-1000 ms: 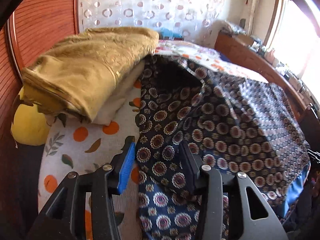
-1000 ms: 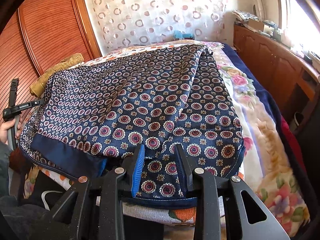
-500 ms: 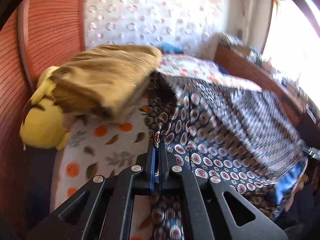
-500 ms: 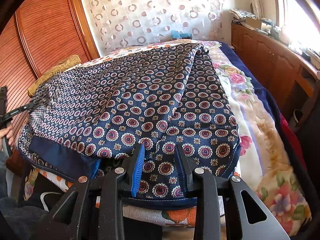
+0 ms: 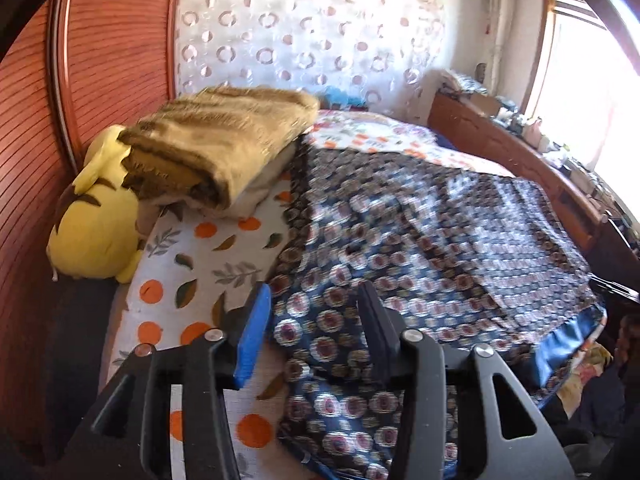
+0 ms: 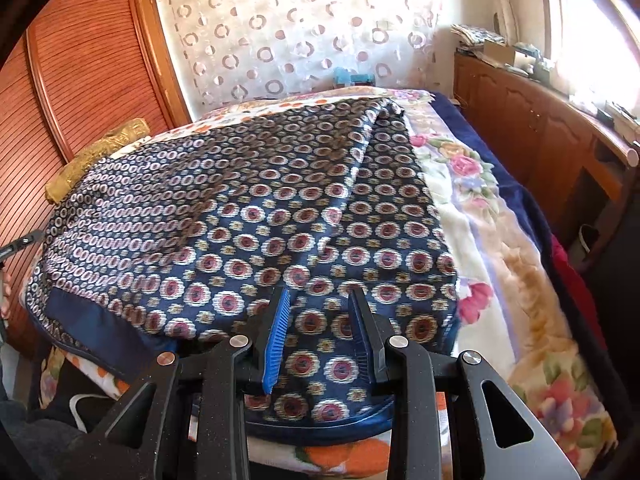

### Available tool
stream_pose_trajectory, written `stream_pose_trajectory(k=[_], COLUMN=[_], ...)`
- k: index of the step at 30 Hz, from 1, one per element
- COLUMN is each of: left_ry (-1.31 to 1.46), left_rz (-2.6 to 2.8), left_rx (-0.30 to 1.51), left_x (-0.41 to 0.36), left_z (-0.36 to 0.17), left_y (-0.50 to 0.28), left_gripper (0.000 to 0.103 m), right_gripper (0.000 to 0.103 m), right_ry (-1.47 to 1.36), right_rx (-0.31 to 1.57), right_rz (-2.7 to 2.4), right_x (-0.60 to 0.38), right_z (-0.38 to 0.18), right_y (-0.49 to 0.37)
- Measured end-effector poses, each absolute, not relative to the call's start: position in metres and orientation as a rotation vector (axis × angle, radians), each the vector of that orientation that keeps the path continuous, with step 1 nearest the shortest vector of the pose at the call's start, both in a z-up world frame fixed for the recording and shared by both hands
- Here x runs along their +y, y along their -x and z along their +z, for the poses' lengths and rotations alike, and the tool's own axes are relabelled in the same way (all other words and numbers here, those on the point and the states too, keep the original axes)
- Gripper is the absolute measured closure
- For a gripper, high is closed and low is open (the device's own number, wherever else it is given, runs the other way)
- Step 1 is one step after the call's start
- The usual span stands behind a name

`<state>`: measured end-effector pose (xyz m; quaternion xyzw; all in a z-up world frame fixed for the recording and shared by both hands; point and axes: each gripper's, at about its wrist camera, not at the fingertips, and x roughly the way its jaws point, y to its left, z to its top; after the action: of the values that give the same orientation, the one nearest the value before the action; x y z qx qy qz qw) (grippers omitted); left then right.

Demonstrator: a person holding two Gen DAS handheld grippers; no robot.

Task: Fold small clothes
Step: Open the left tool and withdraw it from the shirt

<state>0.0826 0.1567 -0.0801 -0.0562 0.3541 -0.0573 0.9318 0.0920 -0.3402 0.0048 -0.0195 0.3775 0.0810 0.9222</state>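
A navy garment with red-and-white medallions [image 6: 260,220] lies spread over the bed, its plain blue hem toward me. In the left wrist view its left edge [image 5: 320,320] runs under my left gripper [image 5: 313,294], whose jaws are opening; the cloth lies below and between them and the pads do not press on it. In the right wrist view my right gripper [image 6: 319,294] hovers open over the garment's near right corner, with cloth showing between the fingers but not pinched.
A folded mustard blanket [image 5: 216,140] and a yellow plush toy [image 5: 96,232] sit at the bed's left, by the wooden wardrobe door [image 6: 80,60]. An orange-print sheet [image 5: 188,264] and a floral blanket [image 6: 500,240] flank the garment. A wooden cabinet [image 6: 540,120] runs along the right.
Half a second ago my left gripper was shut on the garment's left edge. Now its jaws stand apart, the edge lies on the bed, and it has drawn back. The right gripper has stayed put.
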Motion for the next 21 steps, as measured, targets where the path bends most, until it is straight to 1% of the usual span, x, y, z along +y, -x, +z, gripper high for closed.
stream_pose_trajectory(k=[6,13,16,21], left_ry=[0.089,0.047,0.036,0.039], left_rz=[-0.154,-0.208,-0.212,-0.19], left_rx=[0.716,0.748,0.772,0.82], left_x=[0.133,0.106,0.098,0.097], left_z=[-0.071,-0.082,-0.091,-0.103], left_y=[-0.074,-0.075,-0.08,-0.087], left_gripper=[0.056,0.056,0.056,0.056], right_gripper=[0.072,0.071,0.071,0.071], right_ry=[0.087,0.139,0.158,0.185], right_rx=[0.801,0.822,0.803,0.745], right_rz=[0.208,0.249,0.238,0.12], right_x=[-0.331,-0.319,-0.315,-0.306], right_z=[0.003,0.0,-0.002,-0.008], right_y=[-0.092,-0.071,-0.071,-0.095])
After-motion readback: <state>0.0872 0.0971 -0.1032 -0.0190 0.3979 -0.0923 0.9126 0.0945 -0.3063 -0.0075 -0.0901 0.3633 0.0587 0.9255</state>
